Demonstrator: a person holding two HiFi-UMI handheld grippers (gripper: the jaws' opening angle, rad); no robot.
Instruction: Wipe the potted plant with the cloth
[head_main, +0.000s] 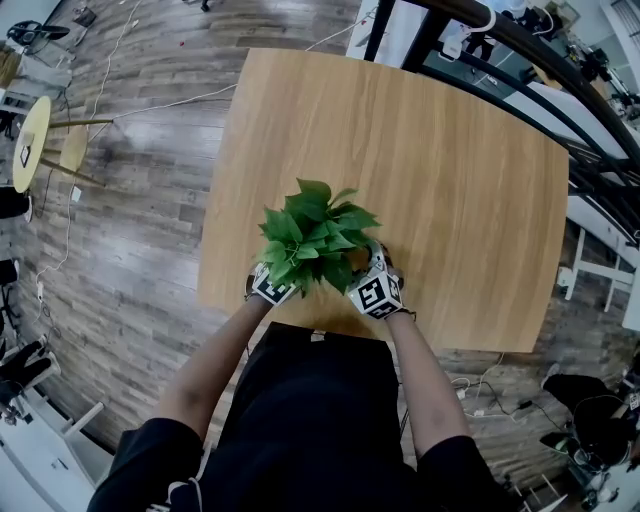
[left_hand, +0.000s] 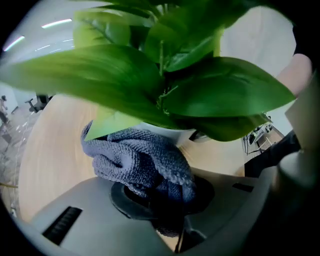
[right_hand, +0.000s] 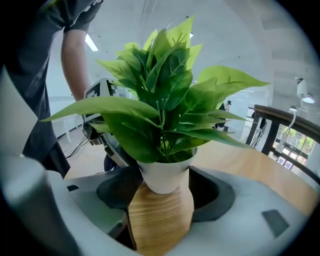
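Head view, leaves (head_main: 315, 240) over left gripper (left_hand: 161, 199) pinching cloth (left_hand: 135, 155), right gripper (right_hand: 164, 200) clasping potted plant (right_hand: 165, 175)

No words, numbers or brand names are coming through legibly anywhere. The nearest thing to a sign is riding on the cubes. In the head view the left gripper (head_main: 268, 288) and the right gripper (head_main: 376, 295) are each showing black-and-white square patterns, which are codes rather than letters. At the left edge, a round yellow tabletop (head_main: 30, 125) is carrying a small dark square tag (head_main: 25, 155). It is possibly another such marker, but it is showing too small to read.
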